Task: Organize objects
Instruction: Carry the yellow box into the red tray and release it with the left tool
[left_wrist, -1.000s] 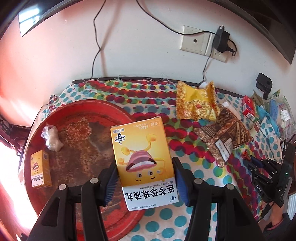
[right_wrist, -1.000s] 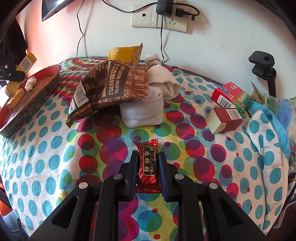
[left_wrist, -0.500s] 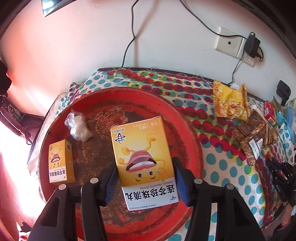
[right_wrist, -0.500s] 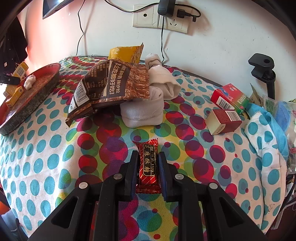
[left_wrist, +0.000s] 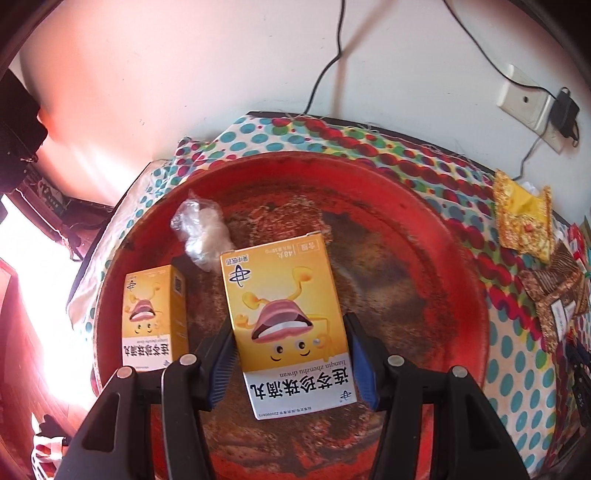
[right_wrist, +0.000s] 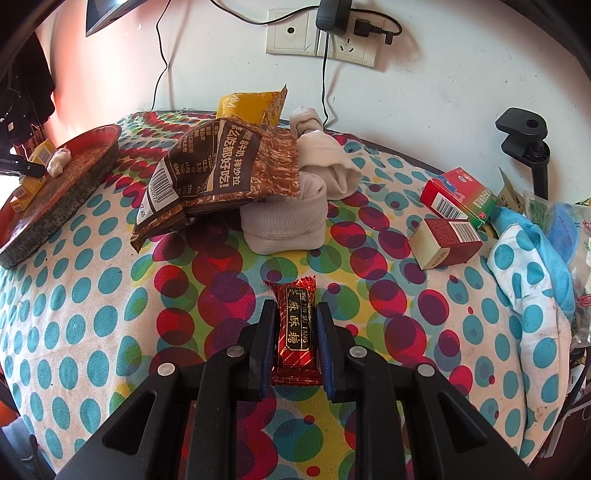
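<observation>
Left tool (left_wrist: 290, 354) carried "lianqin zhenzhu diwan" box (left_wrist: 284, 317) over red tray (left_wrist: 424, 206).

Strong daylight admitted from the left of the red tray (left_wrist: 436, 236), floor there blown out to white glare, wall behind the tray tinted pink, frame corners blackened and bent by fisheye, focus kept sharp

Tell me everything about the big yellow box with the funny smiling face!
The big yellow cardboard box shows a cartoon face with a wide open mouth above a white band of black Chinese writing. Flat and rectangular, it is clamped by its side edges in the left gripper, above the round red tray, beside a smaller matching box.
</observation>
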